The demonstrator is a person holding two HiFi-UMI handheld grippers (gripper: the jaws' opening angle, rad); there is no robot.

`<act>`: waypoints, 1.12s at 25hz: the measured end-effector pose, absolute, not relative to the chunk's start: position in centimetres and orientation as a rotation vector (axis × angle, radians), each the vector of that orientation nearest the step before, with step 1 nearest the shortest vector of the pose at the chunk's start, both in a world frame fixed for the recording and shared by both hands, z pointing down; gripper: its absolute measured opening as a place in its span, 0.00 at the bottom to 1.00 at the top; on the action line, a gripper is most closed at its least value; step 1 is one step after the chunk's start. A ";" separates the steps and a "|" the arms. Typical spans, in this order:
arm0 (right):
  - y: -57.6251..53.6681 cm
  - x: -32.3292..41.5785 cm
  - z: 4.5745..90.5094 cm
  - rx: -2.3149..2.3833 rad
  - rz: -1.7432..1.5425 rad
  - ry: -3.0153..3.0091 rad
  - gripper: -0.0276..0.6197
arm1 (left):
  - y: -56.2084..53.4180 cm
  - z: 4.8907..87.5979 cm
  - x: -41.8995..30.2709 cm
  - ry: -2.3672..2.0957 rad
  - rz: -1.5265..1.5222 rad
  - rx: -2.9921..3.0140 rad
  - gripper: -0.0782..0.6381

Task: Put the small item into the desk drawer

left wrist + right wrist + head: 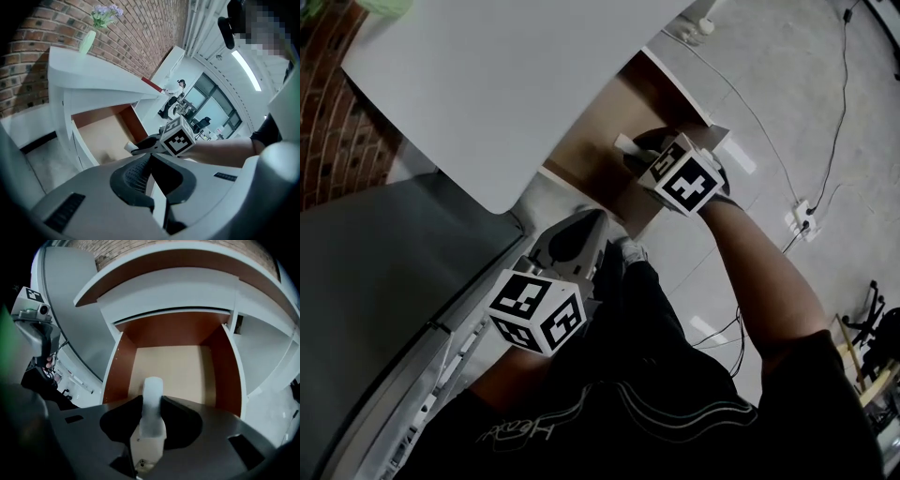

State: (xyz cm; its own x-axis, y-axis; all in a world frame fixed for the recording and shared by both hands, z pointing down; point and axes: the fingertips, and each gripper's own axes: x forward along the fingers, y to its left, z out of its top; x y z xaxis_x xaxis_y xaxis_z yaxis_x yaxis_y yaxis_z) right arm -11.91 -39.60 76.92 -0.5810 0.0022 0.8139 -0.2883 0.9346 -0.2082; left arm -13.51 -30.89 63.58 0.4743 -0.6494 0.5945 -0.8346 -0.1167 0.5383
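The desk drawer (598,142) stands pulled out under the white desk top (516,84); its pale wooden bottom (174,369) lies bare between brown walls. My right gripper (152,401) hovers over the drawer's front part, shut on the small white item (153,406), an elongated pale piece that pokes out past the fingertips. From above, the item (627,144) points into the drawer from the right gripper (645,157). My left gripper (581,223) sits lower left, beside the drawer front, jaws together with nothing between them. In the left gripper view its pads (135,174) meet, facing the right gripper (146,145) and the drawer (101,136).
A pale green vase with flowers (89,40) stands on the desk against the brick wall (140,33). Cables and a power strip (804,217) lie on the floor to the right. The person's dark-clothed legs (637,375) fill the lower view.
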 end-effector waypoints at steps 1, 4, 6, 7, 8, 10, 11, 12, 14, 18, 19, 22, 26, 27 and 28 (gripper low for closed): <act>-39.6 -12.2 77.6 0.180 0.411 -2.155 0.25 | -31.0 63.9 -13.6 -1.246 0.267 1.839 0.14; -39.5 -13.1 79.4 0.125 0.450 -2.129 0.25 | -31.2 65.0 -13.8 -1.241 0.284 1.835 0.14; -39.5 -13.6 80.5 0.100 0.458 -2.105 0.25 | -31.5 65.7 -14.2 -1.249 0.286 1.824 0.14; -39.5 -13.9 80.9 0.087 0.463 -2.096 0.25 | -31.6 66.0 -14.4 -1.254 0.285 1.817 0.14; -39.4 -14.1 81.4 0.074 0.468 -2.086 0.25 | -31.6 66.3 -14.5 -1.258 0.287 1.811 0.14; -39.0 -14.3 82.7 0.041 0.472 -2.049 0.25 | -31.6 66.8 -14.6 -1.264 0.290 1.803 0.14; -38.6 -14.2 83.3 0.019 0.475 -2.019 0.25 | -31.5 67.0 -14.6 -1.266 0.290 1.802 0.14; -38.3 -14.0 83.9 -0.007 0.486 -1.986 0.25 | -31.6 67.2 -14.6 -1.268 0.289 1.802 0.14; -37.9 -14.1 84.4 -0.053 0.515 -1.947 0.25 | -31.7 67.4 -14.7 -1.275 0.290 1.803 0.14; -38.1 -14.4 84.6 -0.048 0.518 -1.944 0.26 | -31.4 67.6 -14.8 -1.286 0.285 1.792 0.14; -38.1 -14.4 84.7 -0.047 0.516 -1.938 0.26 | -31.4 67.6 -14.8 -1.287 0.283 1.792 0.14; -38.0 -14.5 84.5 -0.056 0.525 -1.941 0.31 | -31.2 67.4 -14.7 -1.290 0.283 1.795 0.14; -37.8 -14.4 84.2 -0.062 0.525 -1.934 0.34 | -31.0 67.3 -15.0 -1.301 0.280 1.792 0.14; -37.7 -14.5 84.0 -0.061 0.531 -1.936 0.35 | -30.9 67.2 -15.1 -1.304 0.278 1.793 0.14; -37.7 -14.5 83.8 -0.058 0.536 -1.941 0.35 | -30.8 67.1 -15.1 -1.305 0.277 1.794 0.14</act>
